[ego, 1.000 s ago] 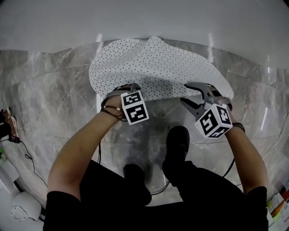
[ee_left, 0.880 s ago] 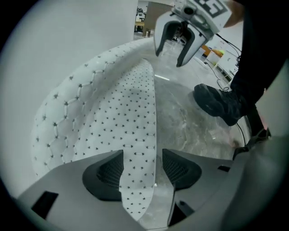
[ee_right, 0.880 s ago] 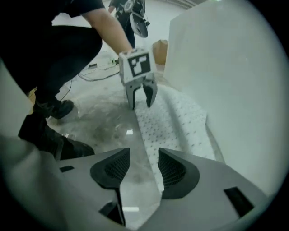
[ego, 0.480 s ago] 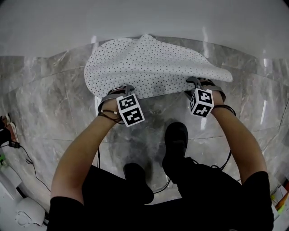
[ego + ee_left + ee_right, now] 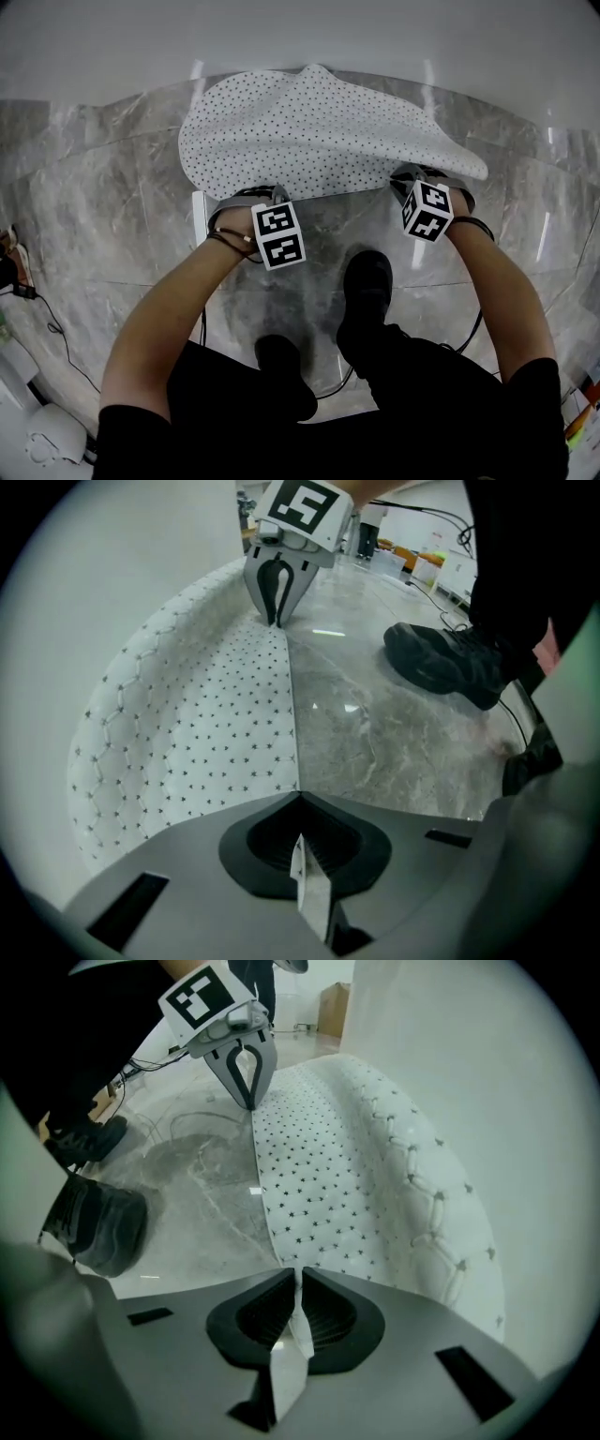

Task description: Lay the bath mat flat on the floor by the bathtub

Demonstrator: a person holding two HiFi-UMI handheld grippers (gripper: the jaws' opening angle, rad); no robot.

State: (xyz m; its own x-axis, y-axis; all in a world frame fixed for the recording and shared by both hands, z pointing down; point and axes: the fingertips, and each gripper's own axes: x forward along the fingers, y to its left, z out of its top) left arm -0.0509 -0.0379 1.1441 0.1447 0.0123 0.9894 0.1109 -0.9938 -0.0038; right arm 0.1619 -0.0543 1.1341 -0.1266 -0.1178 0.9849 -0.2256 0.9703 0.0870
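Observation:
The white bath mat (image 5: 319,131) with small dark dots lies humped on the grey marble floor, its far side against the white bathtub wall (image 5: 300,37). My left gripper (image 5: 265,197) points down at the mat's near edge on the left. Its jaws have just been closing and are shut on that edge (image 5: 298,794). My right gripper (image 5: 412,178) points down at the near edge on the right. Its jaws have likewise just been closing and pinch a fold of the mat (image 5: 298,1283). Each gripper view shows the other gripper, the right one (image 5: 275,621) and the left one (image 5: 248,1102), on the same edge.
The person's black shoes (image 5: 367,281) stand on the floor just behind the grippers. Cables (image 5: 56,328) trail at the left, beside white items (image 5: 52,431) in the lower left corner. Boxes (image 5: 333,1007) stand farther off across the room.
The right gripper came down onto the mat's near right edge. Both grippers' jaws went from open to shut on that edge. The mat humps slightly higher in the middle.

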